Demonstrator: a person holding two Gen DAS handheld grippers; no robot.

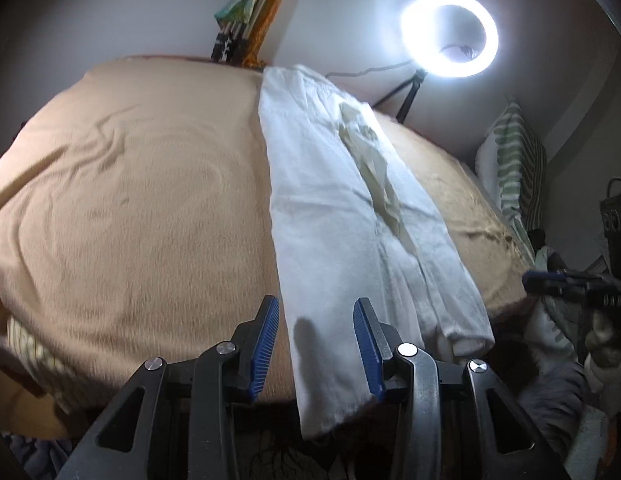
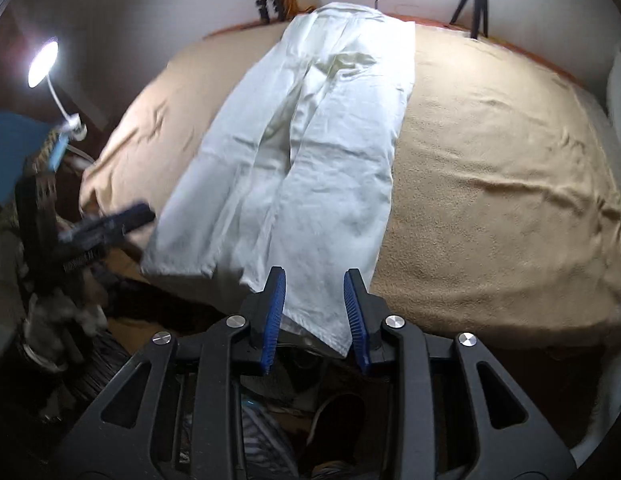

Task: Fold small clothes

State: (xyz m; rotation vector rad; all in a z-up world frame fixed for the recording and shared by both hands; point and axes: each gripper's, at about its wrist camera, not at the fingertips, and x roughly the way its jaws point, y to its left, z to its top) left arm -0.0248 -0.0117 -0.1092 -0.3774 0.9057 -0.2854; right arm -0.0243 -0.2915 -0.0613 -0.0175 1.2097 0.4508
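Note:
White trousers (image 1: 334, 208) lie flat along a beige blanket (image 1: 150, 200) on a bed, waist at the far end, leg hems hanging over the near edge. My left gripper (image 1: 316, 344) is open, its blue pads either side of one leg's hem. In the right wrist view the trousers (image 2: 310, 152) lie the same way, and my right gripper (image 2: 314, 312) is open around the other leg's hem. The left gripper (image 2: 110, 224) shows blurred at the left there, and the right gripper (image 1: 566, 280) shows at the right edge of the left view.
A lit ring light (image 1: 450, 34) on a tripod stands at the bed's far side. A desk lamp (image 2: 42, 64) glows at the left. A striped pillow (image 1: 510, 160) leans at the right. Clutter and shoes (image 2: 334, 420) lie on the floor below the bed edge.

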